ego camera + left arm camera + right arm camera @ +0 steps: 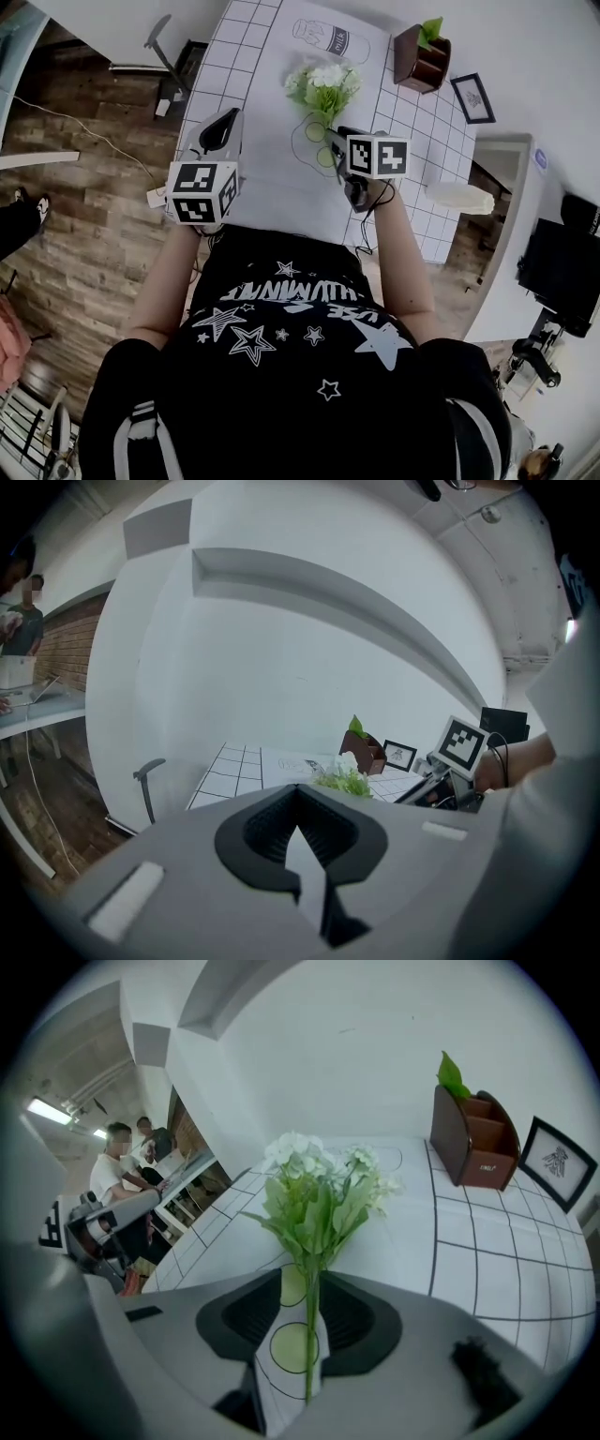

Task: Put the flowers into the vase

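Green stem (308,1363) stood between my right gripper's (300,1321) parted jaws, unpinched. Left gripper (302,841) closed, empty. Flowers (323,86) lay on gridded table (214,70); no vase I could identify. Grasp, lift, insertion all remained, I judged.

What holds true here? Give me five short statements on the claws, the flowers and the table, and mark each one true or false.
1. The left claw is shut and holds nothing. True.
2. The right claw is clamped tight on the thin green stem. False: its jaws stand apart, with the stem loose between them.
3. The bunch of white flowers with green leaves stands in a vase. False: it lies on the white gridded table top.
4. The brown wooden box holds a green leaf. True.
5. In the head view, the black-framed picture is left of the flowers. False: it is to their right, beside the box.
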Demonstrator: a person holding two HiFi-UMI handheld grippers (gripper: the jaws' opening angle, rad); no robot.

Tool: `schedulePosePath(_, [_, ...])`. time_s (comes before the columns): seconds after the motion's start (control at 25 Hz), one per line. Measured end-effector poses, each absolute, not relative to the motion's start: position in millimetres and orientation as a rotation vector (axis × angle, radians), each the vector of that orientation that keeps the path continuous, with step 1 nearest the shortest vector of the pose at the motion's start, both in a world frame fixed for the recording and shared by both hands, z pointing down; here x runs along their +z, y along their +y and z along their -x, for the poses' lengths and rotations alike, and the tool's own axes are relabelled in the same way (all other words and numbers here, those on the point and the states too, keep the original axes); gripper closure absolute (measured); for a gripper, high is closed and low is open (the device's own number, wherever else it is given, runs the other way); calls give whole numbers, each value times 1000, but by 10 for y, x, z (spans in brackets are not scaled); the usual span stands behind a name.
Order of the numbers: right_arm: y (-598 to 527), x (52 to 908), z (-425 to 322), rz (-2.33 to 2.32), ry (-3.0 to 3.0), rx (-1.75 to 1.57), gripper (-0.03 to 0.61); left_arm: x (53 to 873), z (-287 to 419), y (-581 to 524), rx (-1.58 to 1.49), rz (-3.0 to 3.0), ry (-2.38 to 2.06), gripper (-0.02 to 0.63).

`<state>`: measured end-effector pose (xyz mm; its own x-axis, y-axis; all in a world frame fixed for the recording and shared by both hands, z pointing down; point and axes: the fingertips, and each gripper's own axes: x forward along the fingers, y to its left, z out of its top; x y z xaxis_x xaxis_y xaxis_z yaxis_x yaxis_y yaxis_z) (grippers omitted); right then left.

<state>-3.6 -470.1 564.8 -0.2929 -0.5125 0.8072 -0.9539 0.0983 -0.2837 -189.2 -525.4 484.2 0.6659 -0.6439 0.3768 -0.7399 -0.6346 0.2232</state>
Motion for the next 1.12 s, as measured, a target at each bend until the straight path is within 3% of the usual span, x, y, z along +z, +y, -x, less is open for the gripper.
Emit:
schedulePosePath(0.64, [-4882,6005,56,-1336,-1643,1107,436,4971,1895,-5423,359,-2504,-1028,604])
schedulePosePath(0.76, [-4890,6019,30,-1313,-1593,1057,484,4971,1890,-5454,352,-2504,-1028,604])
schedulePosePath(1.12, [-4896,5985,63,-1341,-1636,1009,517,4948,1861,-5384,346,-2507,-1022,604])
